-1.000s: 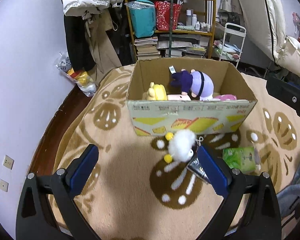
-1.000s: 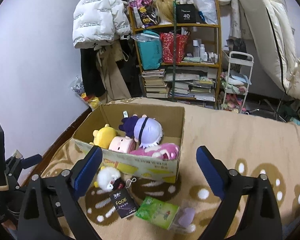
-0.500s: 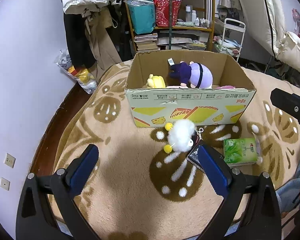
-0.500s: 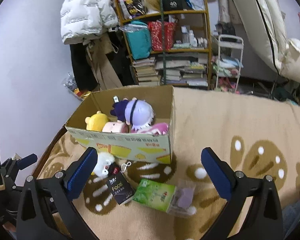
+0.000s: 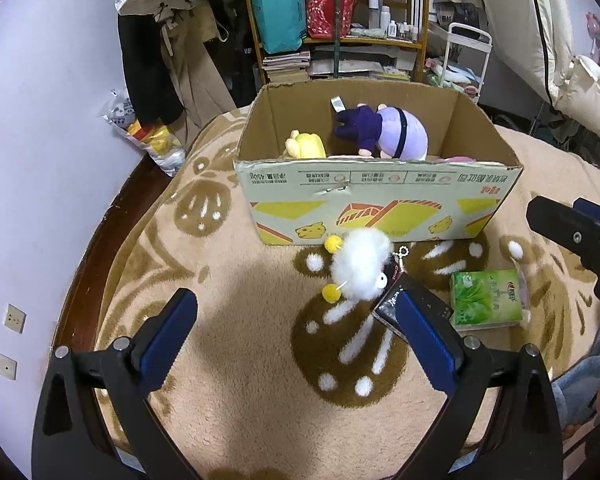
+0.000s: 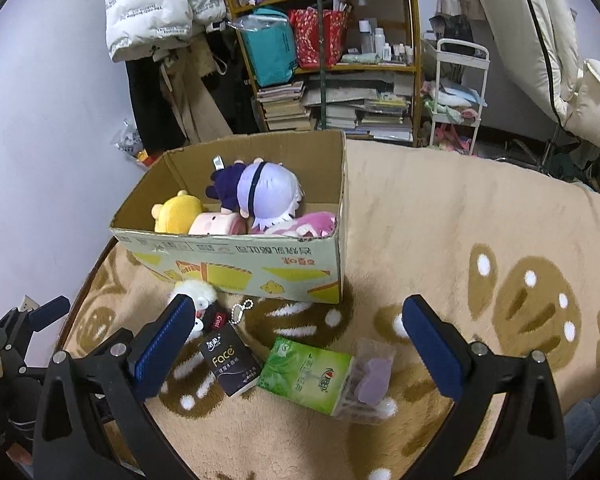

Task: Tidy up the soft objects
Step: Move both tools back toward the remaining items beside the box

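"Face" reads on the black tissue pack point(image 6: 230, 364) between both tools point(image 5: 296, 320) point(image 6: 294, 336), each released.

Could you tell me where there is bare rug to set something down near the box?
Bare rug lies right of the cardboard box. In front it is crowded: white plush, black tissue pack, green tissue pack.

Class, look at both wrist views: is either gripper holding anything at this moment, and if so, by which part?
Nothing is held. The left gripper and right gripper are both open and empty above the rug; the white fluffy plush lies untouched beside the cardboard box.
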A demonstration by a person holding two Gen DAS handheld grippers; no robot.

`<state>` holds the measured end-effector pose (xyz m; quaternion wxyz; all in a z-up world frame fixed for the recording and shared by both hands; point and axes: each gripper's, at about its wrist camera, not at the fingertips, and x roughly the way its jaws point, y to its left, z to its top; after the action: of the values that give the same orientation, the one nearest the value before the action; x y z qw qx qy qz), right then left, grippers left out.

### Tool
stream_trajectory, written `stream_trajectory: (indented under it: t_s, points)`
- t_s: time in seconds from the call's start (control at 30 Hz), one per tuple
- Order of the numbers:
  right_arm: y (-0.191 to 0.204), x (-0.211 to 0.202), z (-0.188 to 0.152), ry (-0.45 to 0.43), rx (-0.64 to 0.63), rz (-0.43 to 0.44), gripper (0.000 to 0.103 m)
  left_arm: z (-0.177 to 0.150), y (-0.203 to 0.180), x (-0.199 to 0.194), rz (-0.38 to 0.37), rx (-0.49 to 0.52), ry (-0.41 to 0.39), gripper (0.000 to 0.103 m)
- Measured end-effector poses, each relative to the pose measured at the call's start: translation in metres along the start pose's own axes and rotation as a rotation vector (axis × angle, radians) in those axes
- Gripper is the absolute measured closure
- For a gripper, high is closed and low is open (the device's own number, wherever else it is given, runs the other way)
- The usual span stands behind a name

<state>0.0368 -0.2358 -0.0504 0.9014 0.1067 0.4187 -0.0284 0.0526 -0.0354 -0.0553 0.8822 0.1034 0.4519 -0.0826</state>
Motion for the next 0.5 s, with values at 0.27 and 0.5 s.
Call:
stream_trajectory:
  t_s: [0.27,0.5]
  points:
    - [0.002,0.008,0.001,0.024,0.005,-0.005,0.000,0.000,-0.002,0.006,-0.001,0.002,0.014,0.005]
    - [-0.001,0.017,0.000,0.066,0.023,-0.009,0.000,0.002,-0.002,0.017,-0.022,-0.006,0.026,0.005]
